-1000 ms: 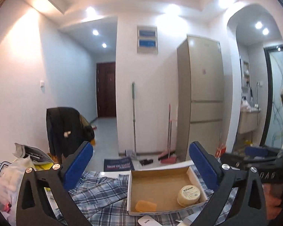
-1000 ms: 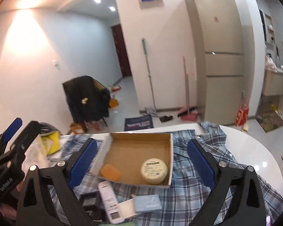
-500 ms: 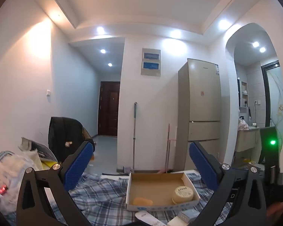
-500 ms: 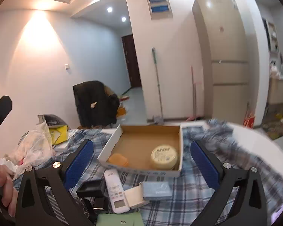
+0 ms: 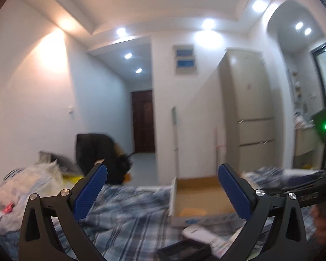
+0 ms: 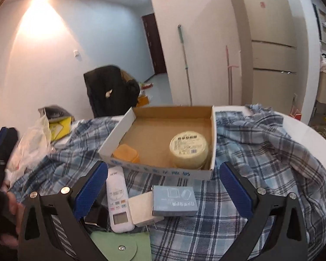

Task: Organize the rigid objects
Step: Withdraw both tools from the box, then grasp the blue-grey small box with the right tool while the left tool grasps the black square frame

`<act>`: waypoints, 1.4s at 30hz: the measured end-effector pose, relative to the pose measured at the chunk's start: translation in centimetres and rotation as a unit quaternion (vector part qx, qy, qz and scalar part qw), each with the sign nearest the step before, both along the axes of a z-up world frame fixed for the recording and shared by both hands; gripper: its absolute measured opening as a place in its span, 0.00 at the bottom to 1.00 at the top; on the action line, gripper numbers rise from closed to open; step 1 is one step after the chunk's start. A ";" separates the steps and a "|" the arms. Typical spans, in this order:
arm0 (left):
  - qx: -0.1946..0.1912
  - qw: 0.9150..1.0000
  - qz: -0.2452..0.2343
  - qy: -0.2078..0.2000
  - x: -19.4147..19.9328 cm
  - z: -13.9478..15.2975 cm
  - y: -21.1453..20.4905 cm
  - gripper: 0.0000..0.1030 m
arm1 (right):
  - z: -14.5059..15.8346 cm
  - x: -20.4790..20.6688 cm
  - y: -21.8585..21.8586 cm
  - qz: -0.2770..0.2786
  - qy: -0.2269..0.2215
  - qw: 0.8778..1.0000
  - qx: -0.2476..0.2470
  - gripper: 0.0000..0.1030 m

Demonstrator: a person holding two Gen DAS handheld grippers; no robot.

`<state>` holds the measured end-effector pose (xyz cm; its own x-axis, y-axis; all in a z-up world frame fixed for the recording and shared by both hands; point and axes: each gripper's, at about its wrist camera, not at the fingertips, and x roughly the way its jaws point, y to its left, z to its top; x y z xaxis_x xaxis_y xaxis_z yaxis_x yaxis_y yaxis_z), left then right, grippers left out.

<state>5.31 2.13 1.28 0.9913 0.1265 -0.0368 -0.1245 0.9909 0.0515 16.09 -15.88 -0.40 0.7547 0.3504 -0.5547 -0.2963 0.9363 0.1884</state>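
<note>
An open cardboard box (image 6: 141, 117) lies on a plaid cloth (image 6: 260, 152) and holds a round yellow jar (image 6: 189, 150) and an orange block (image 6: 126, 155). In front of it lie a white remote (image 6: 118, 200), a white charger (image 6: 143, 208), a grey-blue small box (image 6: 173, 198), a black item and a green pouch (image 6: 121, 248). My right gripper (image 6: 162, 187) is open, hovering above these loose items. My left gripper (image 5: 162, 193) is open and empty, left of the box (image 5: 197, 195); its view is blurred. The remote (image 5: 204, 235) and a black item (image 5: 184, 250) show below it.
A white plastic bag (image 6: 30, 143) and a yellow packet (image 6: 58, 127) sit at the table's left. A chair draped with a black coat (image 6: 110, 89), a mop, a broom and a fridge (image 6: 269, 43) stand behind. The white table rim (image 6: 310, 137) curves at right.
The left gripper has swung left, so the box now sits to the right in its view. The right gripper has tilted down and come closer to the box and loose items.
</note>
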 end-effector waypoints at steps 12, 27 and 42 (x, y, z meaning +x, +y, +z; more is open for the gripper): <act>-0.036 0.997 -0.004 0.073 2.4 -1.3 1.1 1.00 | -2.1 1.5 -0.2 -0.014 0.044 0.999 -0.016 0.99; -0.068 0.993 0.014 0.095 3.1 -1.6 2.4 1.00 | -7.1 4.5 0.2 0.009 0.177 0.984 -0.023 0.84; -0.100 0.981 0.060 0.153 3.9 -1.0 3.9 1.00 | -6.3 4.1 0.2 0.001 0.155 0.987 -0.032 0.63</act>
<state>9.26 5.99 0.31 0.9083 0.2016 -0.3665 -0.2502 0.9640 -0.0900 20.22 -15.71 -6.73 0.5446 0.3085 -0.7799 -0.2352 0.9488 0.2110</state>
